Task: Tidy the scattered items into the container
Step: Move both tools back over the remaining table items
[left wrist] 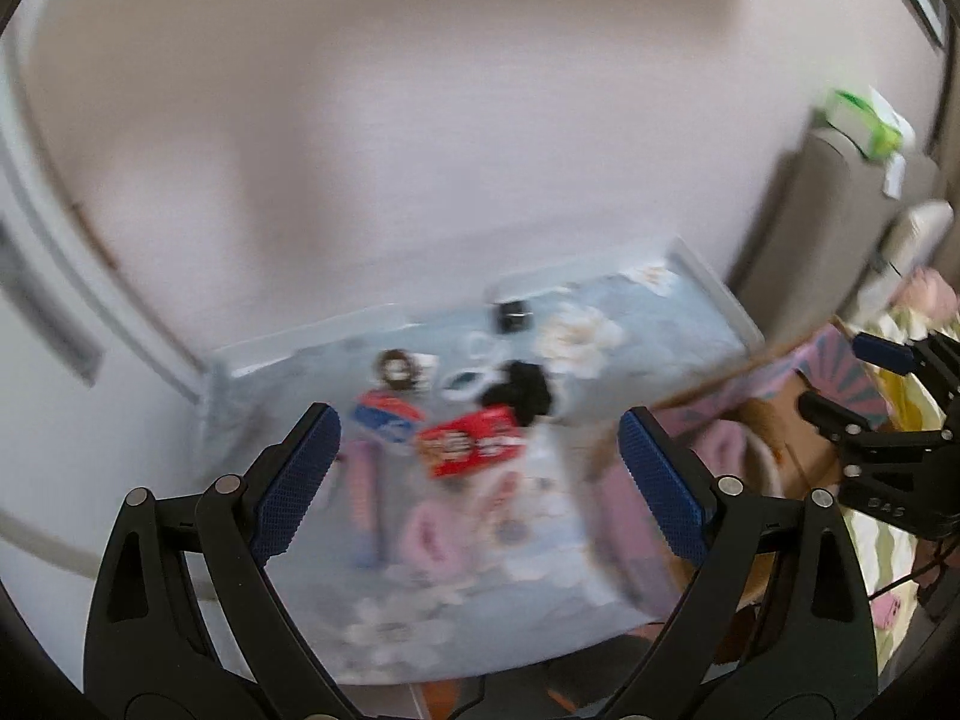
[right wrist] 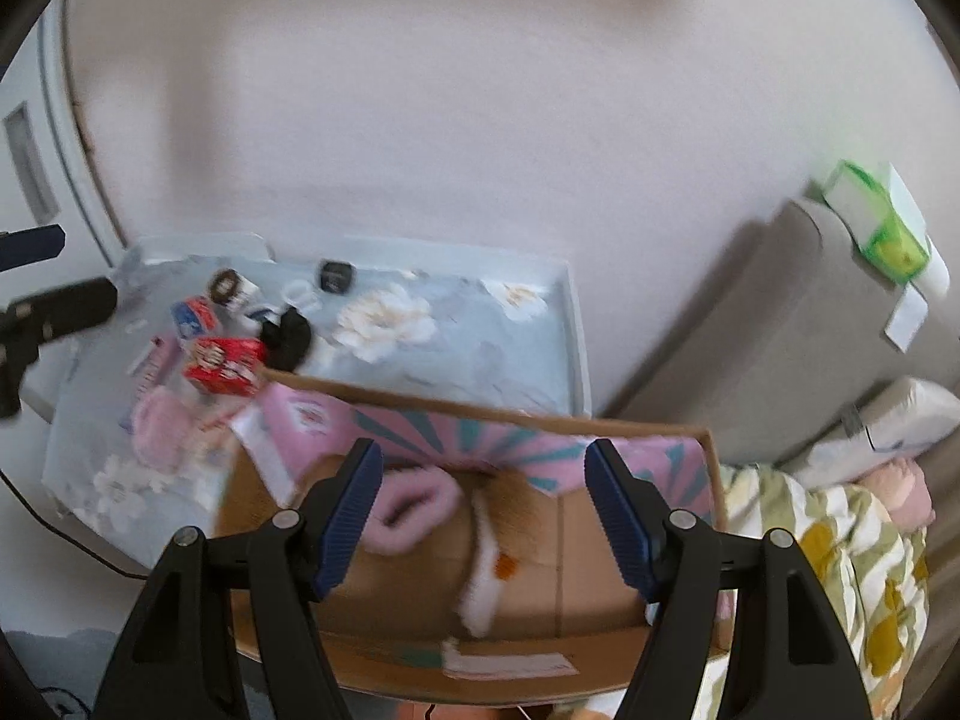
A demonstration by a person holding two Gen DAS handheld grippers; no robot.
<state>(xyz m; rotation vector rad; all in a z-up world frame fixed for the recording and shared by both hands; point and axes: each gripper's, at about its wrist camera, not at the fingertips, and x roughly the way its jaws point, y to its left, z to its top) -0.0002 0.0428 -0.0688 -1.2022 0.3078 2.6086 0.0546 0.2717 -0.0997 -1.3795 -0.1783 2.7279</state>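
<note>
Scattered items lie on a small table with a pale blue floral cloth: a red snack box, a blue-and-white packet, a black fabric piece, a pink fluffy item, a brown ring and a small black box. An open cardboard box with pink flaps holds a pink fluffy scrunchie. My left gripper hangs open above the table items. My right gripper is open over the box, holding nothing.
A white wall rises behind the table. A grey sofa arm with a green-and-white tissue pack stands to the right. A green-and-yellow patterned blanket lies right of the box. Both views are blurred by motion.
</note>
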